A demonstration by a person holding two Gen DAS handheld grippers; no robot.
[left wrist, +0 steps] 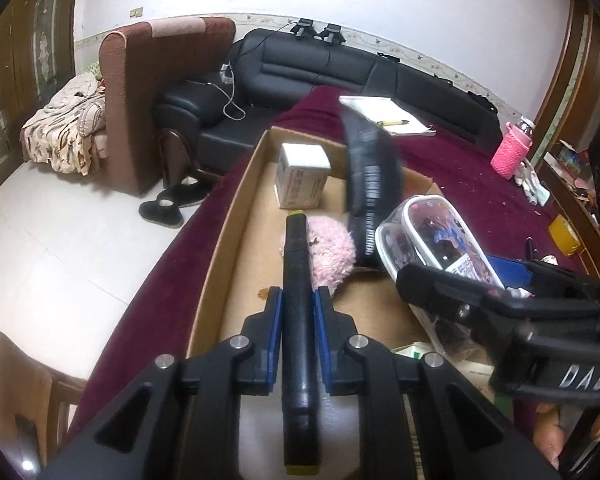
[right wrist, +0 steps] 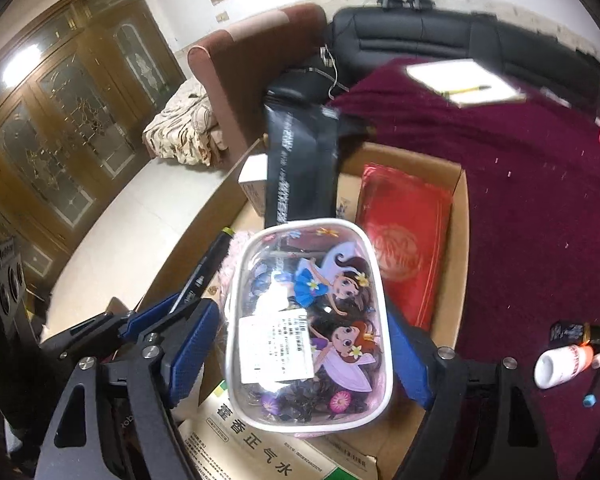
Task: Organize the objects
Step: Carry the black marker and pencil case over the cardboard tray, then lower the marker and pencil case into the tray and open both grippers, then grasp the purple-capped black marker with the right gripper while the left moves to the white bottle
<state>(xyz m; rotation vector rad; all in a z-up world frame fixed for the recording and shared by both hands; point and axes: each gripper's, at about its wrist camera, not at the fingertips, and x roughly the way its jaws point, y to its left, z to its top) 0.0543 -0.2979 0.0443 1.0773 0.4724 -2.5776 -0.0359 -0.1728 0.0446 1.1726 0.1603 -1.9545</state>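
Here, your left wrist view shows the left tongs (left wrist: 296, 300) clamped on a black marker (left wrist: 296, 320) above the cardboard box (left wrist: 236, 240), beside a pink fluffy thing (left wrist: 332, 252). Only your right wrist view reveals the right tongs (right wrist: 300, 344) spread wide, the clear cartoon pouch (right wrist: 308, 320) between them, and the red packet (right wrist: 404, 244) in the box.

1. We look steeply down from the left wrist, close over the cardboard box (left wrist: 236, 216).
2. From the right wrist we face likewise, nearer.
3. Both views share the box and black sofa (left wrist: 340, 68).
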